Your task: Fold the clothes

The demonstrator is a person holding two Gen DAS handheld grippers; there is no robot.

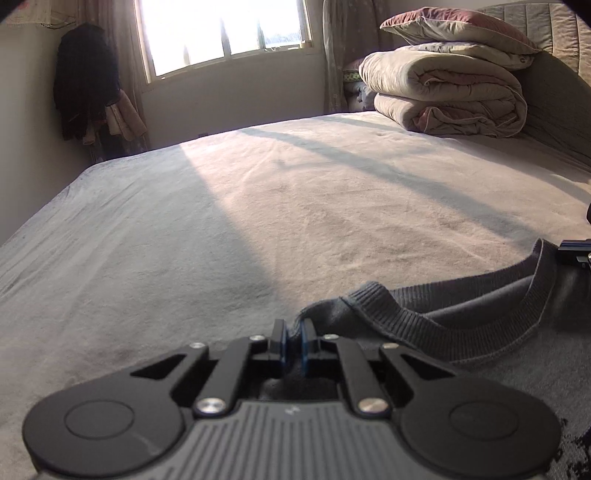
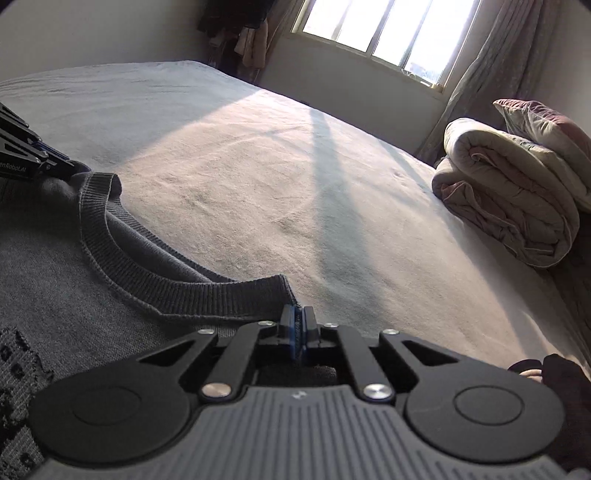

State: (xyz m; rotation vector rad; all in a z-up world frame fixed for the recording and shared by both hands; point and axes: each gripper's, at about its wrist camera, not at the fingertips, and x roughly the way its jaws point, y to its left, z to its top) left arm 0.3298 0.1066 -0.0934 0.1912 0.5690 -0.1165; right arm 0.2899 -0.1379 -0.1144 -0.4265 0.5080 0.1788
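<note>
Grey knit sweater (image 2: 55, 266) lies at the bed's (image 1: 258, 206) near edge, each shoulder beside the ribbed collar (image 2: 155, 284) pinched by clenched left tongs (image 1: 294, 330) and right tongs (image 2: 299, 319); open sheet stretches ahead to the folded quilt (image 1: 447, 92).

A wide bed (image 1: 258, 192) with a pale fleecy cover fills the room, a band of sunlight across it. A folded quilt (image 1: 443, 92) lies at its head with a pillow (image 1: 458, 29) on top. Behind stand a bright window (image 1: 225, 29), curtains (image 2: 480, 74), and dark clothes (image 1: 85, 81) hanging in the corner
</note>
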